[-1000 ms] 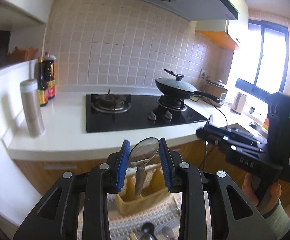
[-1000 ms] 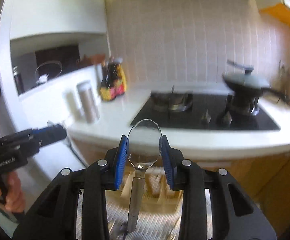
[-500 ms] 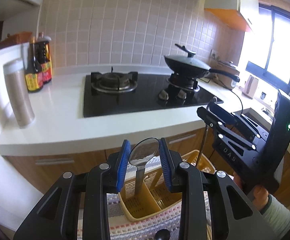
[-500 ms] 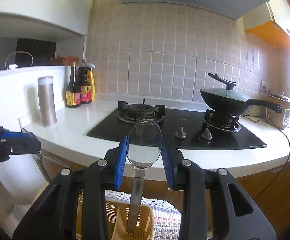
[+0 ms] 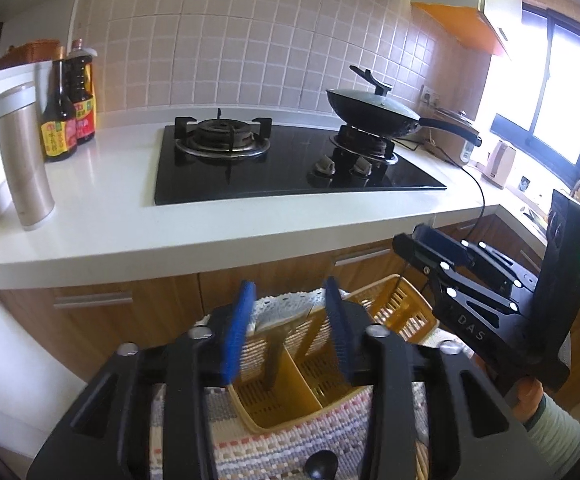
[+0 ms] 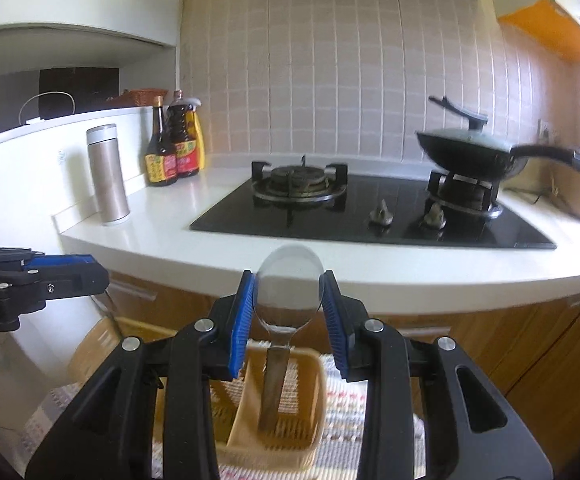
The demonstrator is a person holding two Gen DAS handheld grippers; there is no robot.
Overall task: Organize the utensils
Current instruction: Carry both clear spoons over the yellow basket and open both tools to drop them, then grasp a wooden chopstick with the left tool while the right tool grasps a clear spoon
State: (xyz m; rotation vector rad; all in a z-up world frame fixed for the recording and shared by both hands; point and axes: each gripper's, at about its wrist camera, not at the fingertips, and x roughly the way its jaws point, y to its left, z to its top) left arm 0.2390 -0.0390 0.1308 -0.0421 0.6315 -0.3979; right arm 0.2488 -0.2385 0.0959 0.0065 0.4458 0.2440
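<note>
My left gripper (image 5: pixel 288 328) is open over a yellow slatted utensil basket (image 5: pixel 400 308). A metal spoon (image 5: pixel 276 344), blurred, stands handle-down in the basket's left compartment between my open jaws, no longer held. My right gripper (image 6: pixel 289 312) is shut on the bowl of a second metal spoon (image 6: pixel 288 286), its handle hanging down into the basket (image 6: pixel 314 396). The right gripper also shows in the left wrist view (image 5: pixel 430 246). The left gripper also shows in the right wrist view (image 6: pixel 86 272).
The basket sits on a striped woven mat (image 5: pixel 290 436) with a small black knob (image 5: pixel 322 464) near it. Behind is a white counter (image 5: pixel 130 224) with a gas hob (image 5: pixel 274 160), a lidded wok (image 5: pixel 370 110), a steel flask (image 5: pixel 24 156) and two sauce bottles (image 5: pixel 70 116).
My left gripper has opened and let its spoon drop into the basket's left compartment. Both grippers have come down towards the basket; the right one still holds its spoon.
</note>
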